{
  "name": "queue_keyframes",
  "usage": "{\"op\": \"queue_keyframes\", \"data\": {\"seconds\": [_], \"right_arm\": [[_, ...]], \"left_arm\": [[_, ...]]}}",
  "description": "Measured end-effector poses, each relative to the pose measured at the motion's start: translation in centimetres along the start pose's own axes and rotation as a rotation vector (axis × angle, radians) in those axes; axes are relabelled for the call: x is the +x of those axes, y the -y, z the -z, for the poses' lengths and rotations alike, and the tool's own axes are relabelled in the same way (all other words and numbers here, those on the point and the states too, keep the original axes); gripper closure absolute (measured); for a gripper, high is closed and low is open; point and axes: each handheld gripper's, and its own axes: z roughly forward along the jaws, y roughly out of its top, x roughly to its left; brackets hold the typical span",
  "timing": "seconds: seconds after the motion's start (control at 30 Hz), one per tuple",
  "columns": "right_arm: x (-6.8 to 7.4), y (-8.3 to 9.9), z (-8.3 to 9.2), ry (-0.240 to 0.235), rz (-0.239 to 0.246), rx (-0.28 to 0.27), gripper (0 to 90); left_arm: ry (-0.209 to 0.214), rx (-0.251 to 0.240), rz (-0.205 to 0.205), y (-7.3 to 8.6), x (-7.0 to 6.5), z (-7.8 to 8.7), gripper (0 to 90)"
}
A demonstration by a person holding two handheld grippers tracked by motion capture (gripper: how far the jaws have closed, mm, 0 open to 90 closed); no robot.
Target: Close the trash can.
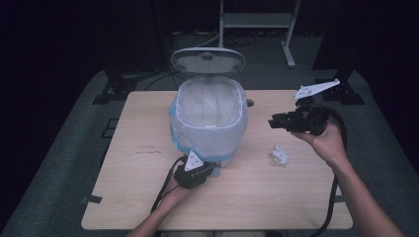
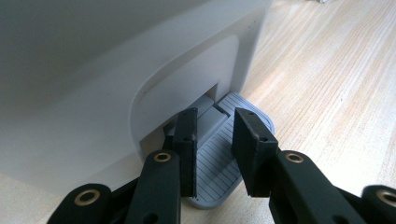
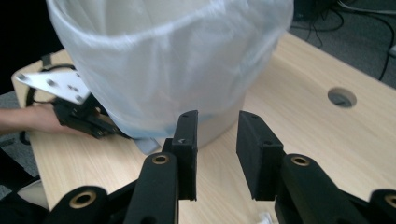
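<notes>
A white pedal bin (image 1: 207,118) lined with a clear plastic bag stands mid-table with its lid (image 1: 207,60) raised. My left gripper (image 1: 212,169) sits at the bin's front foot. In the left gripper view its jaws (image 2: 217,116) stand a little apart over the grey ribbed pedal (image 2: 219,172), with nothing between them. My right gripper (image 1: 272,121) hangs in the air to the right of the bin, pointing at it. Its jaws (image 3: 218,116) are apart and empty. A crumpled white paper ball (image 1: 279,155) lies on the table below the right hand.
The wooden table (image 1: 148,197) has a cable hole (image 1: 250,102) just right of the bin. Cables trail from both grippers off the near edge. Dark floor and a metal frame (image 1: 257,19) lie beyond the far edge.
</notes>
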Motion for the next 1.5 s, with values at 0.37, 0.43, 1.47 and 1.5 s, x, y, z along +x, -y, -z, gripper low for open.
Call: {"op": "queue_keyframes", "data": {"seconds": [0.37,0.43,1.47,1.5], "right_arm": [[-1.7,3.7,-1.4,0.027,-0.061,0.007,65.5],[-2.0,4.4,-1.6,0.029,-0.075,0.006,65.4],[-3.9,10.1,-4.8,0.089,-0.138,0.065,63.1],[-3.9,10.3,-5.0,0.09,-0.142,0.071,62.8]], "left_arm": [[0.0,0.001,0.0,0.0,0.0,0.0,71.0],[-0.001,0.001,0.0,0.0,0.0,0.0,71.0],[-0.004,-0.005,0.0,0.0,-0.1,0.0,71.0],[-0.004,-0.006,0.0,0.0,-0.1,0.0,71.0]]}}
